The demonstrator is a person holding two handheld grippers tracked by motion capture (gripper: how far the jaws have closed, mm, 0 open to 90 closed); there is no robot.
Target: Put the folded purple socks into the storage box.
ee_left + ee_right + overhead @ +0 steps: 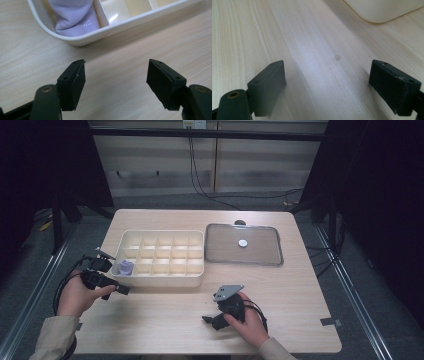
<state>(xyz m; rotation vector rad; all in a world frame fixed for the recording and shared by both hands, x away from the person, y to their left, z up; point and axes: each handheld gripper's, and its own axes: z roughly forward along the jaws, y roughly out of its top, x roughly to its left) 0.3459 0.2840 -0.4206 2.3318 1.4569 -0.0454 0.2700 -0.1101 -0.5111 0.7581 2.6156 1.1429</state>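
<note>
Left gripper (111,285), jaws wide apart and empty, sits low over the table (165,320) just near of the tray's (160,280) near-left corner. Purple sock (75,17) rolled in the tray's near-left compartment, not touched. Right gripper (212,319), jaws also spread, nothing between them, rests near the table's near edge, right of centre, well apart from the tray. Clear lid (260,256) lies flat right of the tray.

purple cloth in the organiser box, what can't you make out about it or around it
- Purple cloth: in the left gripper view the top edge cuts it off, and its small white print is too blurred to read.
- Same cloth, high view: too small to tell what it is.
- Organiser box: near wall hides the front compartments' floors.
</note>
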